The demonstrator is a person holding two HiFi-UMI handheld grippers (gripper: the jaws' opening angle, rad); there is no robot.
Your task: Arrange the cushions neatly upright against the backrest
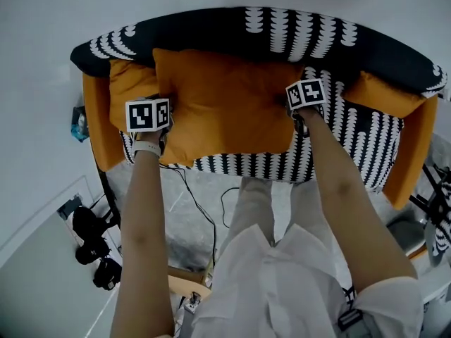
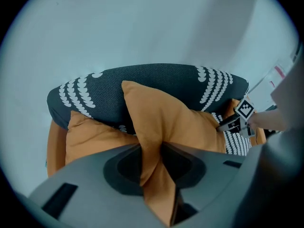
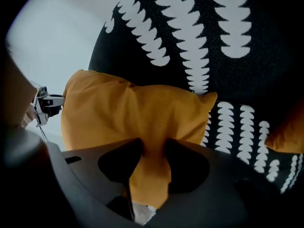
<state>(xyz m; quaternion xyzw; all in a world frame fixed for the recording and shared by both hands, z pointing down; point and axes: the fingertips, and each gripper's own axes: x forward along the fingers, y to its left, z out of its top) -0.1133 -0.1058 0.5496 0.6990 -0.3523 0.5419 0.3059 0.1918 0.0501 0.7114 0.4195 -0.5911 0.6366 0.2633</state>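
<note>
The sofa (image 1: 338, 37) fills the head view, with the big cushion (image 1: 225, 108) on its seat against the backrest. A small cushion (image 1: 130, 83) is tucked behind its left end, and a third cushion (image 1: 384, 94) sits by the right arm. There the marker cubes hide the jaws. Only the gripper views show them: the left gripper (image 2: 153, 161) and right gripper (image 3: 151, 161) each pinch an edge of the big cushion. Only the head view shows the cable (image 1: 189, 189) on the floor.

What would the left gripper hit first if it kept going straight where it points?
The large orange cushion pinched in the left gripper; beyond it, probably the sofa's patterned backrest, though depth is unclear.
</note>
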